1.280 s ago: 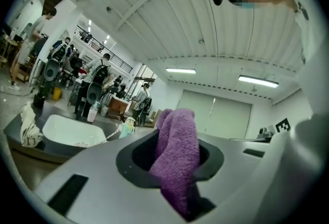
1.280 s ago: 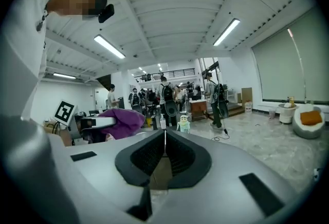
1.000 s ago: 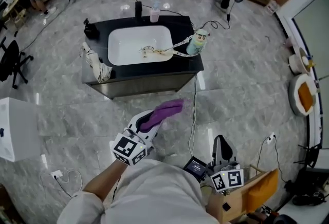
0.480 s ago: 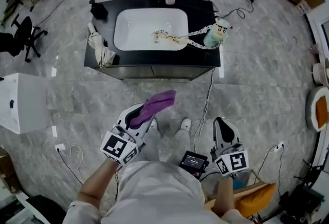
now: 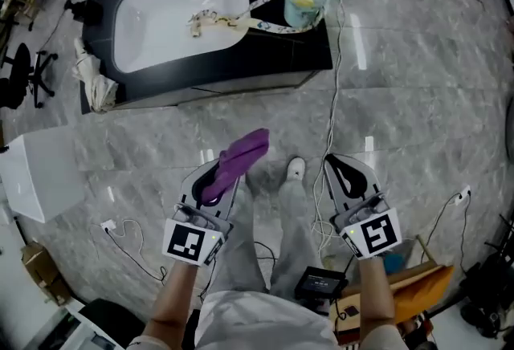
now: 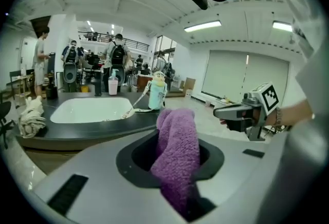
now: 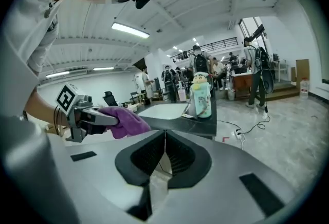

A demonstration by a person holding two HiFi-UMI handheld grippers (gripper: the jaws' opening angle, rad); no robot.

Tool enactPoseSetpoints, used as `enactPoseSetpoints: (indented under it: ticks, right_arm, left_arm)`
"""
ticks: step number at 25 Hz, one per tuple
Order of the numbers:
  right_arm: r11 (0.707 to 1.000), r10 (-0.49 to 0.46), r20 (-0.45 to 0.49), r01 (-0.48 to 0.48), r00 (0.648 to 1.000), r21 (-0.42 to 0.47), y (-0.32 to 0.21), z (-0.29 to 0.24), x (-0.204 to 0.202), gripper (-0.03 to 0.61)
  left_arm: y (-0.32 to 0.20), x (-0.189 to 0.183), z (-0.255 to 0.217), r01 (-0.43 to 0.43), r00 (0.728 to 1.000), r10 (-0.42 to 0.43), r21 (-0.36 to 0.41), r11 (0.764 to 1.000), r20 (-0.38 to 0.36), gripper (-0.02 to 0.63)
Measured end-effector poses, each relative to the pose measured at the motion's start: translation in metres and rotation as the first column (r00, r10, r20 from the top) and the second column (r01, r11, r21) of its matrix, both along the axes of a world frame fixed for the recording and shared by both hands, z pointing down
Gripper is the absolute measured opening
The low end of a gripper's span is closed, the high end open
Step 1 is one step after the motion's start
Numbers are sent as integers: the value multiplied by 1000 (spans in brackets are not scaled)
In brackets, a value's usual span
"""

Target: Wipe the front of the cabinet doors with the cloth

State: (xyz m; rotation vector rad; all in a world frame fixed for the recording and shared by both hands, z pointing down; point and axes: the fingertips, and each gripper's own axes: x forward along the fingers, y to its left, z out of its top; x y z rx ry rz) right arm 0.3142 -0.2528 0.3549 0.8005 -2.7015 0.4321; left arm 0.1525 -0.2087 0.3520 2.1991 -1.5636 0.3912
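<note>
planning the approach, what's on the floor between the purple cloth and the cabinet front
Only bare marble floor lies between the purple cloth and the cabinet front, as the head view shows.

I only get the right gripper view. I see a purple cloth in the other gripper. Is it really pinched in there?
Observer: Yes. In the left gripper view the left gripper has its jaws shut on the purple cloth, which pokes up out of them.
Operator: What's on the counter behind the cloth?
Observer: A crumpled white rag hangs over the counter's left edge.
Operator: Are we at the cabinet doors?
Observer: No. The head view shows bare floor between the cloth and the cabinet front.
</note>
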Motion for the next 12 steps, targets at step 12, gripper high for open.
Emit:
enactPoseSetpoints:
  ticks: [12]
  right_arm:
    - [986, 111, 60, -102, 992, -133, -9, 155, 39, 28]
  left_arm:
    - [-124, 95, 158, -157, 987, 156, -15, 988, -32, 94]
